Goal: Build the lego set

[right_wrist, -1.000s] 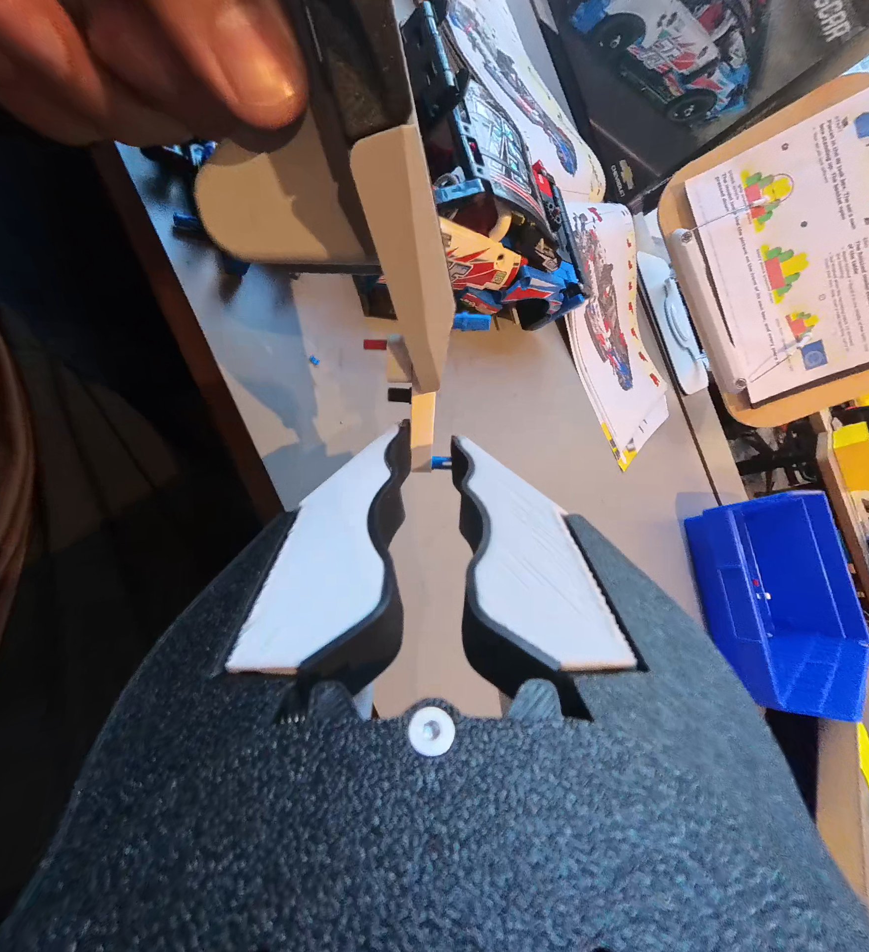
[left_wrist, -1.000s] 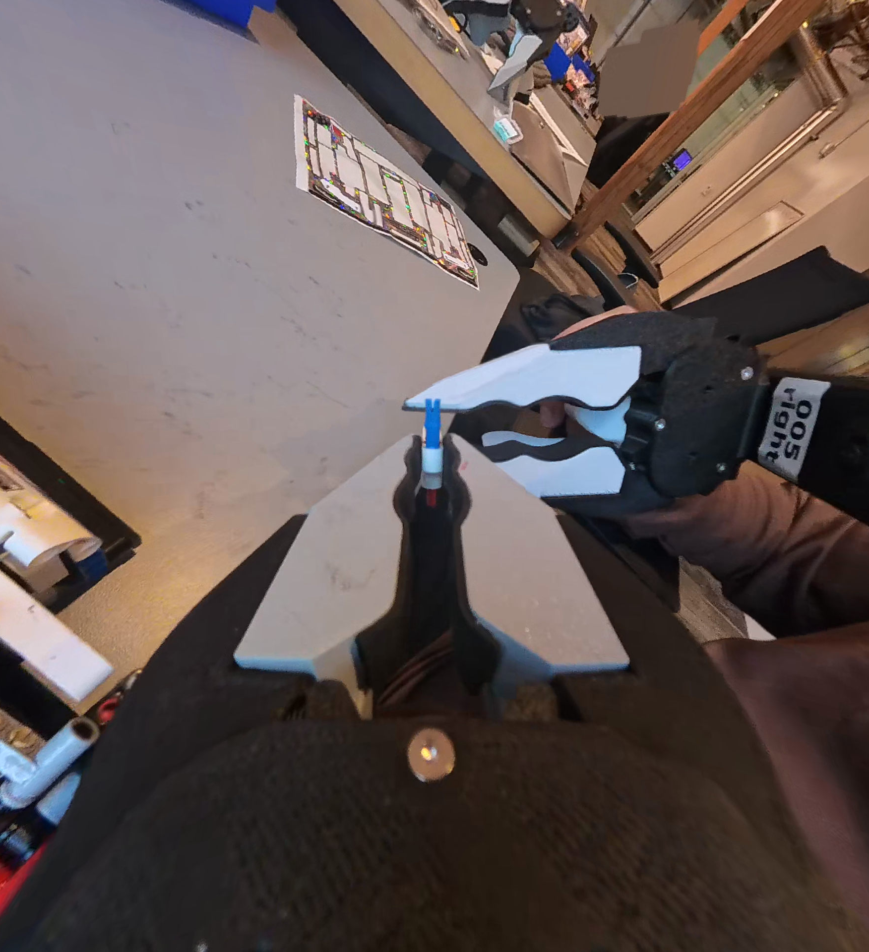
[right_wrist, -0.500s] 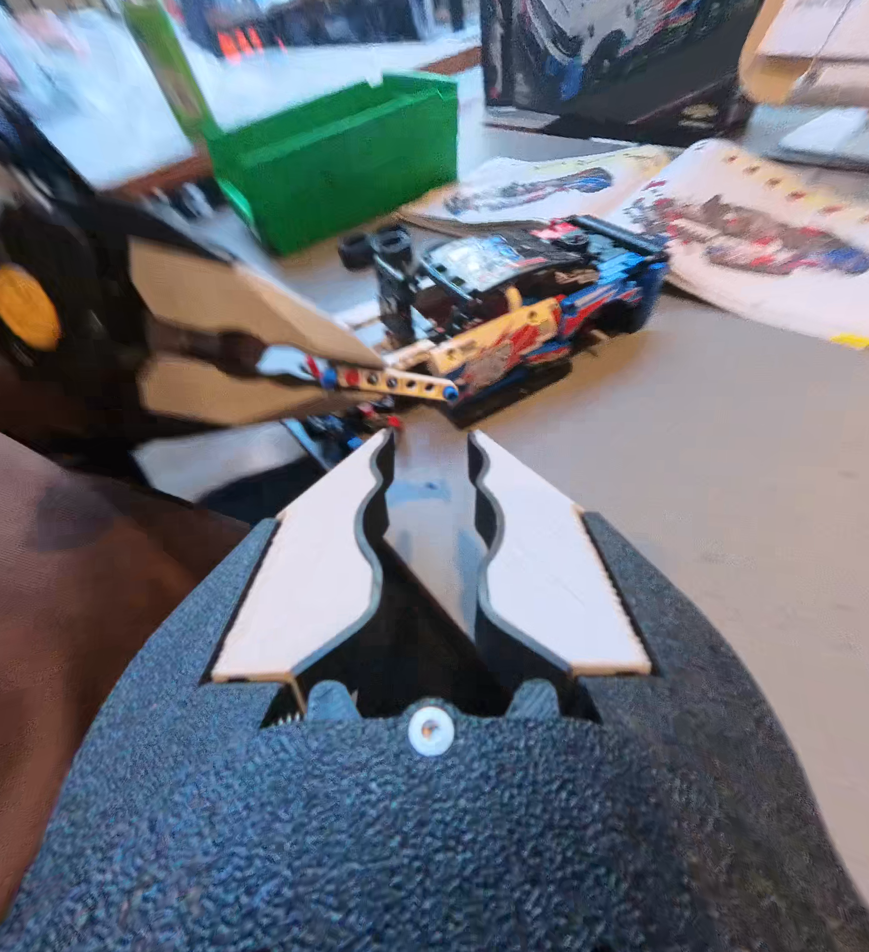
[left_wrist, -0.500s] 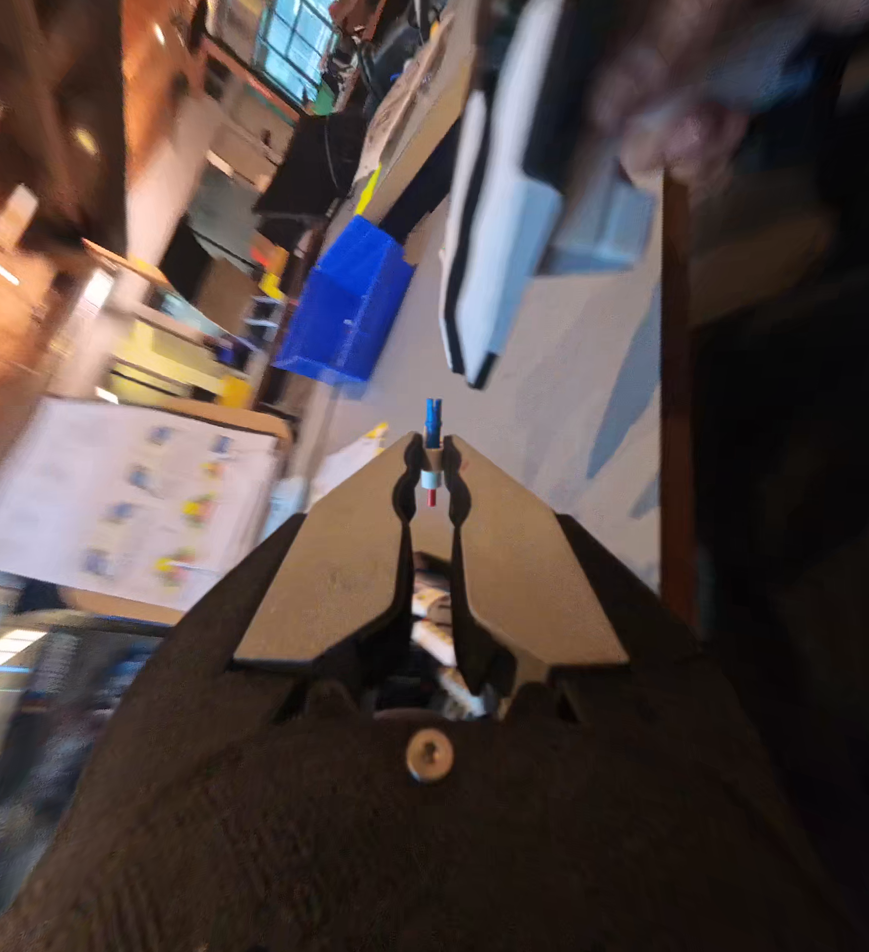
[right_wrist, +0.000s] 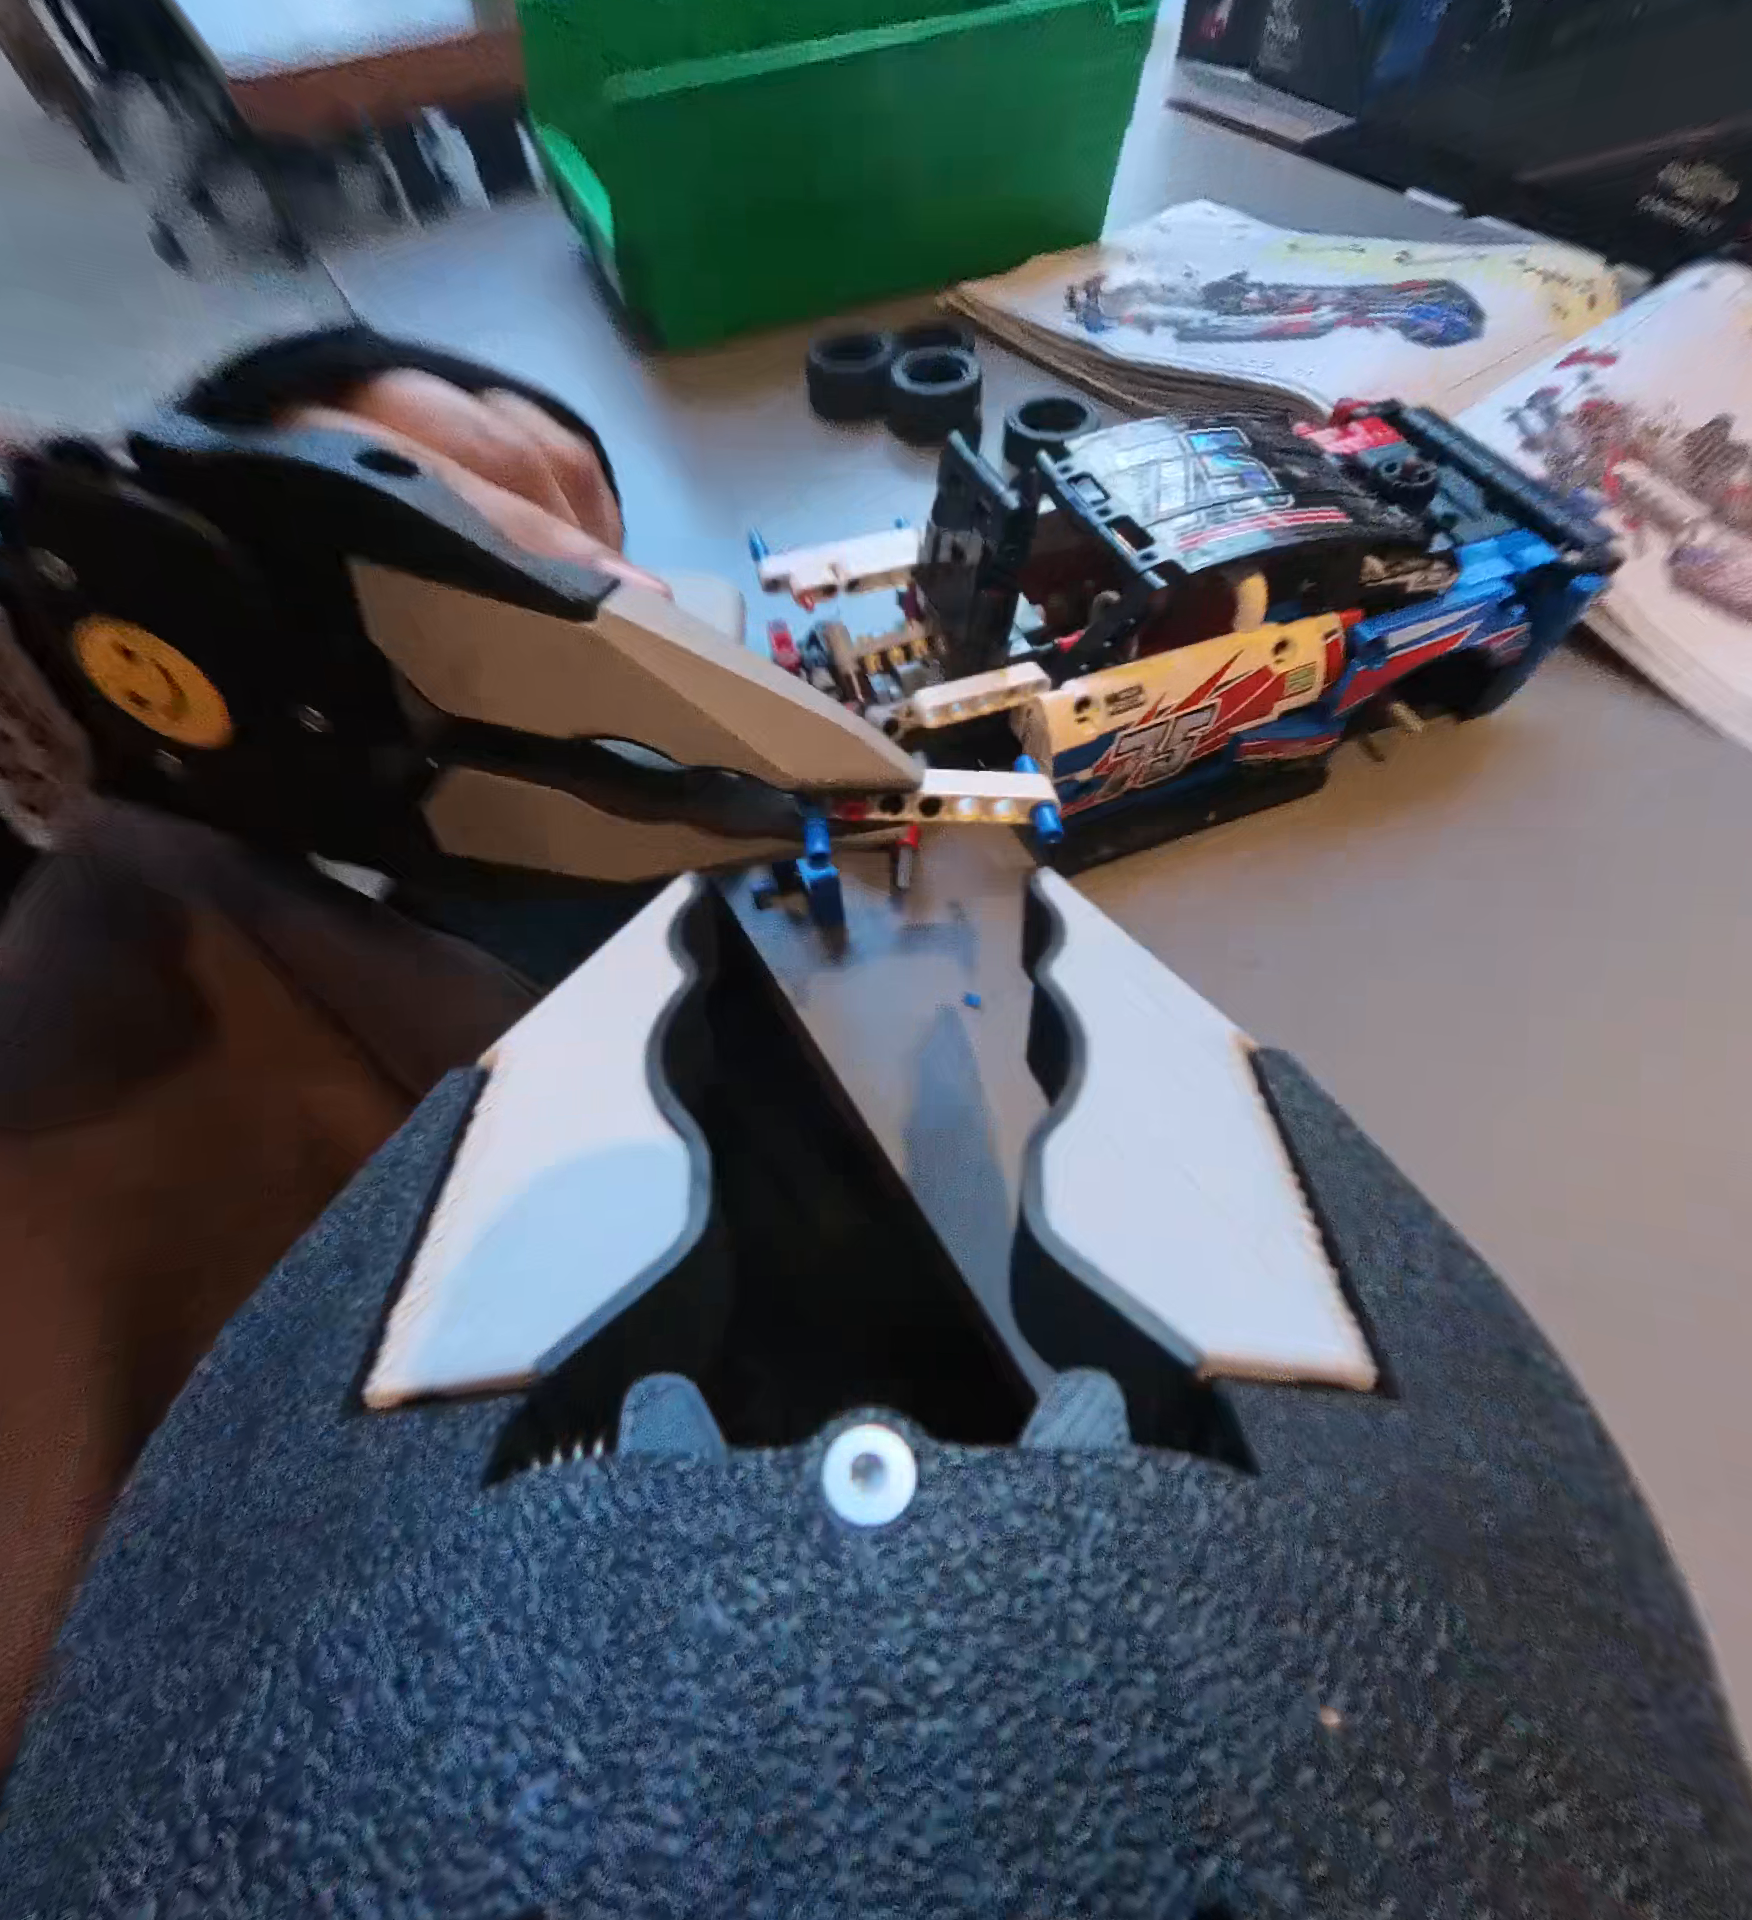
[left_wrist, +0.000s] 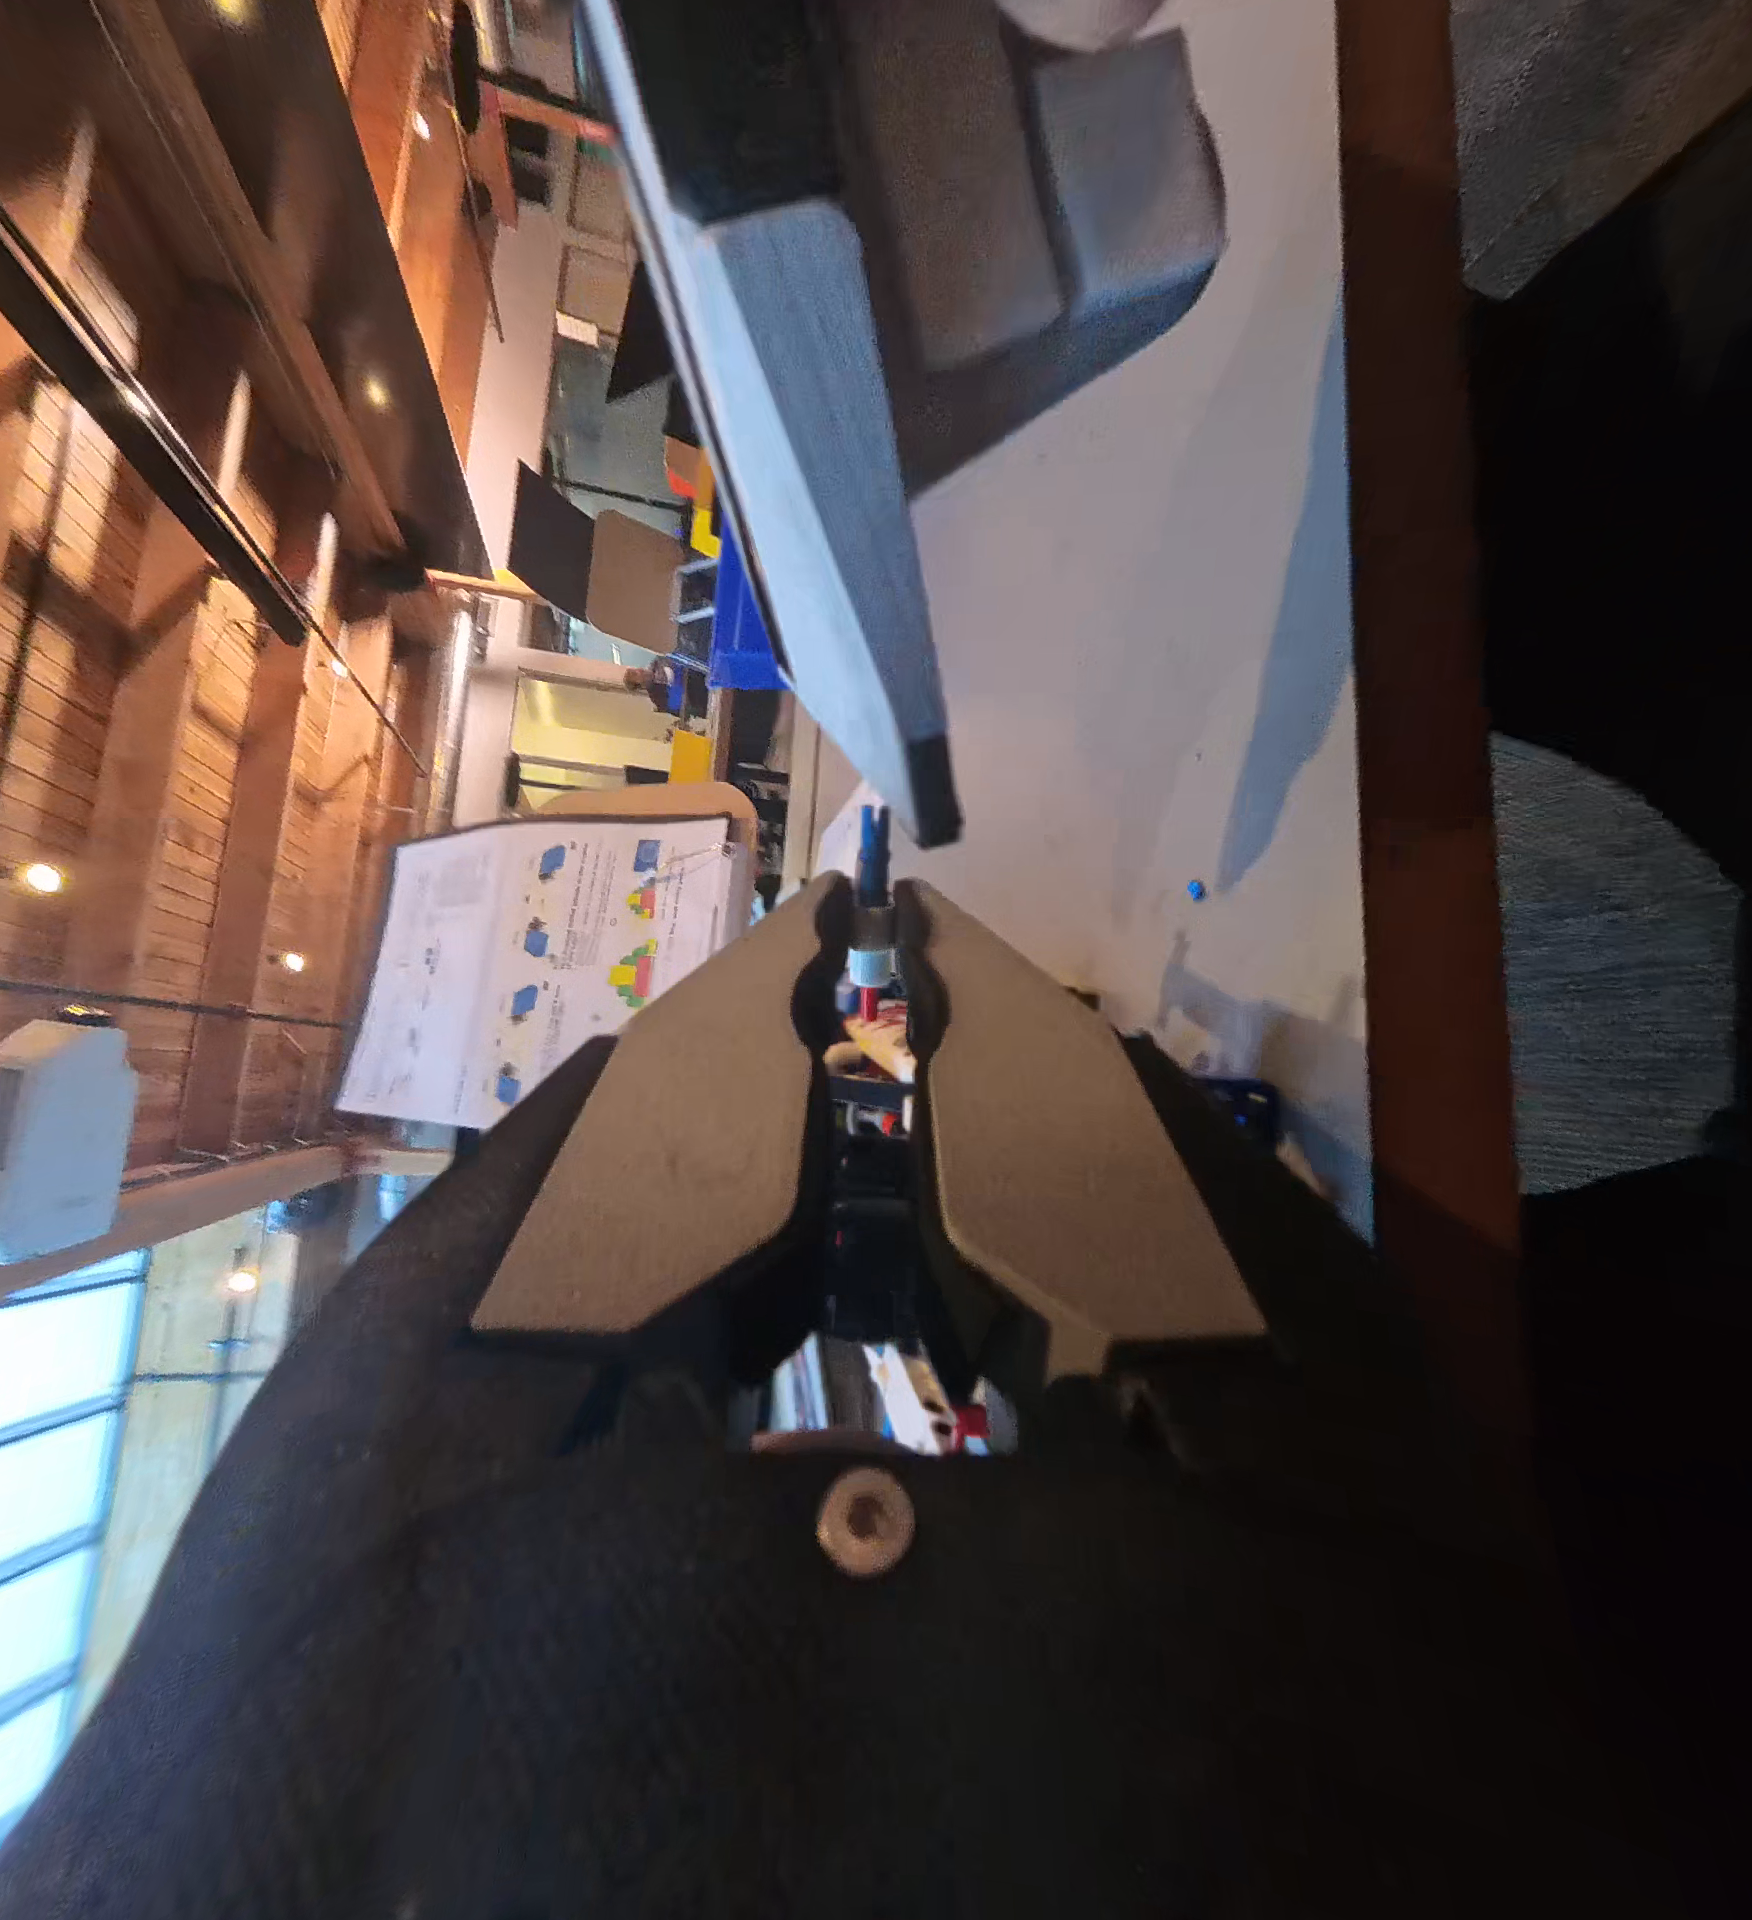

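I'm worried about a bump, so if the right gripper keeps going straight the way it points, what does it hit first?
Probably the white beam held in the left gripper, crossing just beyond the open right gripper; behind it sits the lego car. Depth is uncertain.

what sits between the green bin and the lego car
In the right wrist view, loose black tyres lie on the table between the green bin and the lego car.

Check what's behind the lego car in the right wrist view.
Behind the lego car: loose black tyres, a green bin, open instruction booklets. The car hides the table right behind it.
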`<state>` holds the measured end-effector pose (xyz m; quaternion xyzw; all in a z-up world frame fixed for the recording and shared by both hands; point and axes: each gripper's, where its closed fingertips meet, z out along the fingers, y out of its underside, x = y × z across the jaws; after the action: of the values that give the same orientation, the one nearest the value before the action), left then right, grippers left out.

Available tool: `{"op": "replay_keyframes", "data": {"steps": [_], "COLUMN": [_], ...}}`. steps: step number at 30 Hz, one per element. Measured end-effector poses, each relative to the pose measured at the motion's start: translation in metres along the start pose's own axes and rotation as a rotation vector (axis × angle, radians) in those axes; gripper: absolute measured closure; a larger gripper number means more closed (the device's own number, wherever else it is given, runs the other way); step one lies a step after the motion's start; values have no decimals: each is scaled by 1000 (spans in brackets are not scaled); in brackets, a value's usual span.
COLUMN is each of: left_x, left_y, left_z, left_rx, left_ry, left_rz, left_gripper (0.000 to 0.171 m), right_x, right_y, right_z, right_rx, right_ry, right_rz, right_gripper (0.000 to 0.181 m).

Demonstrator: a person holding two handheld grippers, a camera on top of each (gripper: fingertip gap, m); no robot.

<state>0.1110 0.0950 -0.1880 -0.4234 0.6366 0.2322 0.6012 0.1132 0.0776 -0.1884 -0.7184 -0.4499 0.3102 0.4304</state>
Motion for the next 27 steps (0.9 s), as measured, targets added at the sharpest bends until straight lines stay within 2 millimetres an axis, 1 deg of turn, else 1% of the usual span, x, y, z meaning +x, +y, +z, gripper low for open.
{"op": "replay_keyframes", "data": {"steps": [1, 3, 5, 7, 9, 11, 13, 15, 18, 22, 23, 24, 25, 27], "left_x": [1, 9, 12, 11, 10, 9, 8, 6, 4, 6, 5, 3, 1, 1], "left_y": [-1, 0, 4, 6, 8, 11, 15, 16, 20, 26, 27, 29, 29, 28], "left_z": [-2, -3, -4, -6, -9, -10, -11, -12, -12, -9, -8, -8, -9, -9], "left_rx": [10, 12, 1, -3, -5, -6, -4, 9, 16, -8, -16, -19, -18, -14], "left_ry": [-10, -1, -18, -30, -37, -51, -66, -84, -109, -111, -121, -133, -142, -139], "left_rz": [28, 76, 103, 95, 76, 84, 84, 68, 44, 5, -1, -6, -9, -9], "left_gripper": [167, 167, 167, 167, 167, 167, 167, 167, 166, 167, 167, 166, 167, 167], "right_x": [-1, -5, -4, -2, -5, -7, -6, -3, -2, -3, -1, 4, 8, 9], "right_y": [1, -1, -2, 0, -3, -5, -7, -9, -12, -9, -10, -11, -13, -14], "right_z": [3, 11, 17, 23, 27, 31, 35, 38, 39, 46, 46, 47, 46, 45], "right_rx": [-32, -53, -64, -77, -67, -63, -61, -57, -41, -50, -47, -41, -31, -19], "right_ry": [22, 17, 6, 1, -29, -52, -64, -69, -88, -91, -78, -50, -34, -49], "right_rz": [-52, -79, -70, -78, -81, -100, -104, -90, -84, -117, -116, -109, -99, -71], "right_gripper": [114, 111, 112, 117, 126, 131, 128, 121, 120, 110, 109, 101, 98, 101]}}
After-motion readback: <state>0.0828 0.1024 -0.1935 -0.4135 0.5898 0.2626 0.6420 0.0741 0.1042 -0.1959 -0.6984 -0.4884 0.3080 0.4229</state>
